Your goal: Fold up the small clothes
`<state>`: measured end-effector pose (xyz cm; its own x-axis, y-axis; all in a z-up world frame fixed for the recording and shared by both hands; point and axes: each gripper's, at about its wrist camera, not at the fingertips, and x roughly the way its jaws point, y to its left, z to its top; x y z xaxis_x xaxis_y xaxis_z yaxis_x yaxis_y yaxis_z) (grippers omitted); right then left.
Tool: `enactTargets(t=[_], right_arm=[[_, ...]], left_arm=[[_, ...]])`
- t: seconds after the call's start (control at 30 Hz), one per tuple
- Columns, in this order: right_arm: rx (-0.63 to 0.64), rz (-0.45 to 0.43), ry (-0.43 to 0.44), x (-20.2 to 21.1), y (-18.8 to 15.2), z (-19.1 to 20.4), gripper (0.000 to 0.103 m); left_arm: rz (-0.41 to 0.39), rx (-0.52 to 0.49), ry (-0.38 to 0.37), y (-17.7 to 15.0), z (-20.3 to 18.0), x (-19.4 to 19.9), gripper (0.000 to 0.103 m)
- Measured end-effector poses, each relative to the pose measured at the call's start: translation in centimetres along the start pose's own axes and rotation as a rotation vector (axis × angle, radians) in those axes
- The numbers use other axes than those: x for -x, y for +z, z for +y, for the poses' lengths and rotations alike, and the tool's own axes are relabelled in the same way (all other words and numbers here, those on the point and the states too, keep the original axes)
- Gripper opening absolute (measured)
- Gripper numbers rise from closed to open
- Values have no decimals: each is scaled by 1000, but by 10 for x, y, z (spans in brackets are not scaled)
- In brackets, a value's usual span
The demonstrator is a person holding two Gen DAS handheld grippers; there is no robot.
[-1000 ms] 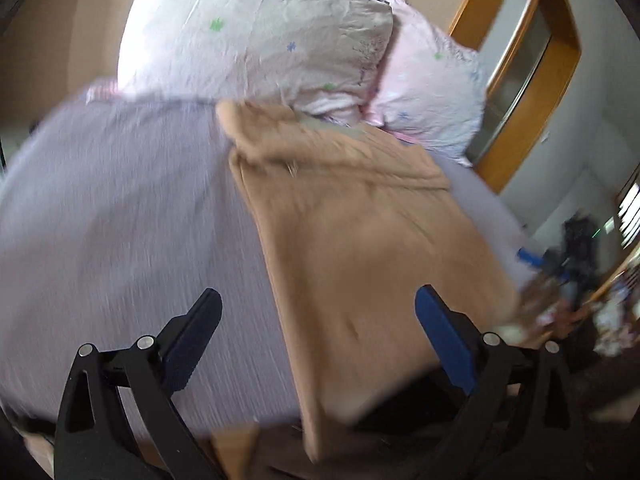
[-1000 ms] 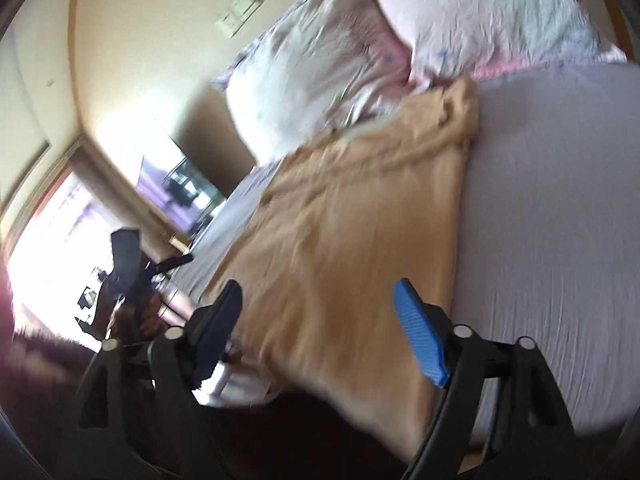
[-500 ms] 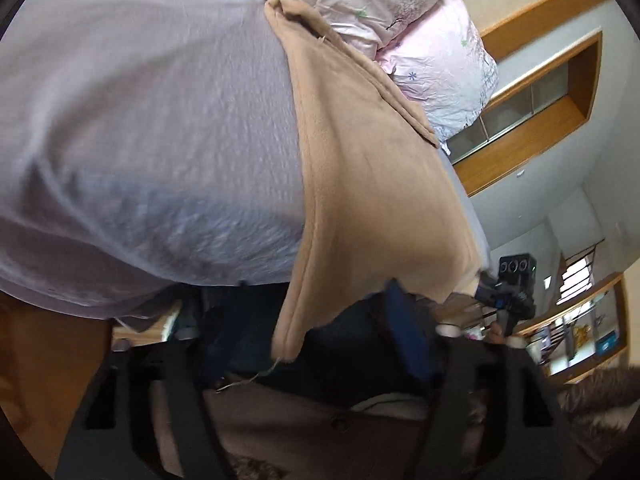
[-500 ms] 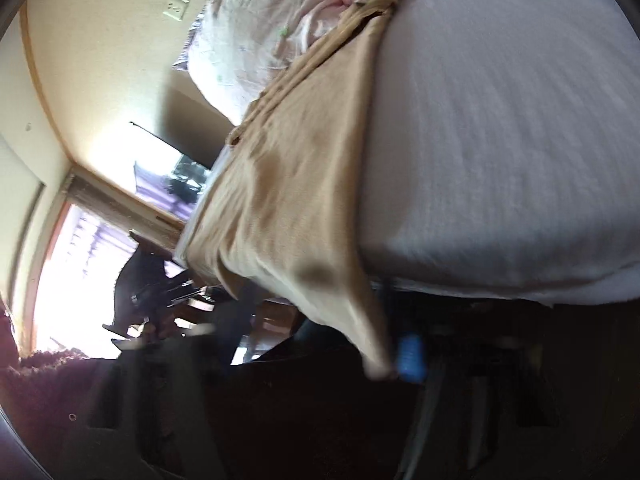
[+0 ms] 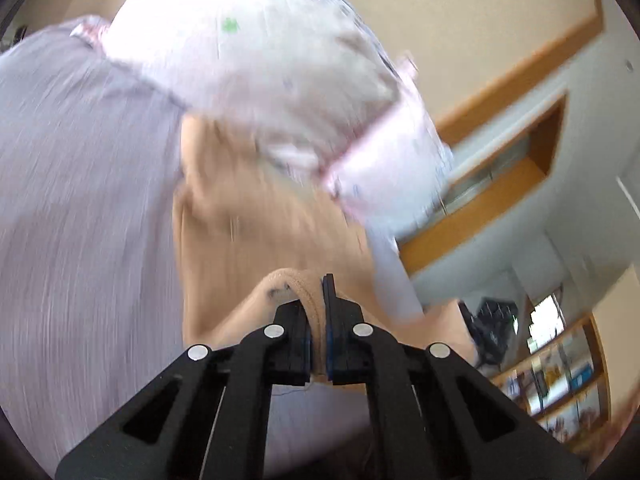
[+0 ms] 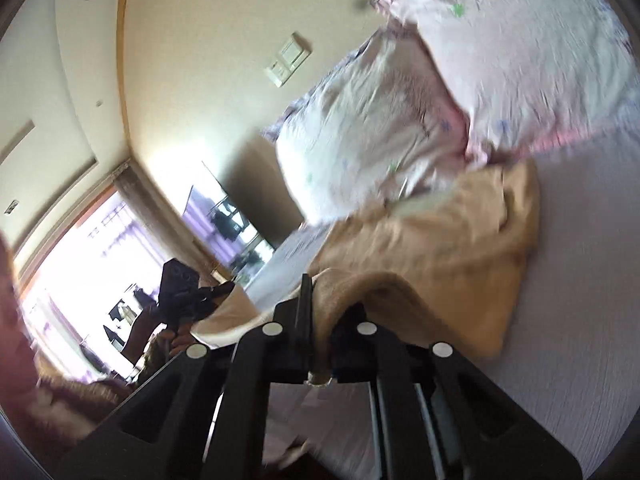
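Fabric fills the left wrist view: a tan garment (image 5: 248, 232) lies on the lavender bed (image 5: 80, 220), its far end against the pillows (image 5: 280, 80) at the head of the bed. The left gripper (image 5: 316, 320) has its jaws closed on a fold of the garment's near hem, which bulges up between them, lifted off the sheet. The frame is blurred, so finer details of the cloth cannot be told.

In the right wrist view, the same garment (image 6: 432, 248) stretches from the jaws toward the pillows (image 6: 400, 120), bunched at its far end near the head of the bed. The right gripper (image 6: 320, 320) is likewise clamped on the hem at the near edge, cloth draped over one finger. A wall switch (image 6: 288, 58) and a bright window (image 6: 100, 260) show beyond the bed's side.

Judging from both grips, the step in hand is the first fold: both near corners are pinched and raised. The next move likely calls for carrying the two corners together toward the head of the bed, level and evenly spaced, then laying the hem on the far end before releasing.
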<state>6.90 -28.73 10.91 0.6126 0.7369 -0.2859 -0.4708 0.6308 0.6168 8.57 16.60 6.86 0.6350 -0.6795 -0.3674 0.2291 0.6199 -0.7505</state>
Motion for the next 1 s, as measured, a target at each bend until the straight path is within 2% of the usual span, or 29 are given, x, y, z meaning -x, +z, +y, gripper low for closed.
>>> enactTargets(t=[0.07,0.2,0.33,0.43,0.5,0.53,0.57,0.63,0.67,0.7,0.73,0.77,0.8,0.87,1.0], right_arm=[[-46,-37,-69,-35,36,-25,7],[-228,-49,-244,-100,82,-102,7],[-351,-5,-355,-139,97,-167,7],[-392,7,-394,-156,103,-187,7],[-440,19,-427,-166,107,-201,8],[-475,23,-428,-171,108,-208,17],[-508,25,-439,-175,110,-216,39],[-555,-5,-435,-180,114,-225,50],[-555,-17,-448,-179,117,-224,55],[-538,-22,-468,-177,120,-220,58],[-507,-36,-482,-172,123,-211,64],[-461,-57,-484,-164,124,-198,71],[-421,-68,-482,-156,124,-187,74],[-343,-94,-462,-134,117,-164,83],[-249,-149,-399,-100,95,-142,91]], left_arm=[[-39,57,42,37,16,-31,4],[-31,175,150,91,61,-104,4],[10,221,216,110,88,-143,4],[4,239,226,117,97,-152,4],[0,304,202,127,109,-154,4],[-1,345,186,130,115,-156,4],[-4,377,182,133,120,-157,5],[8,439,160,139,130,-157,7],[13,452,153,140,131,-154,18],[0,450,141,142,129,-148,39],[-37,431,145,142,124,-138,56],[-95,391,161,141,116,-120,90],[-129,354,169,140,110,-109,99],[-112,284,178,134,99,-92,99],[44,195,220,97,86,-82,95]])
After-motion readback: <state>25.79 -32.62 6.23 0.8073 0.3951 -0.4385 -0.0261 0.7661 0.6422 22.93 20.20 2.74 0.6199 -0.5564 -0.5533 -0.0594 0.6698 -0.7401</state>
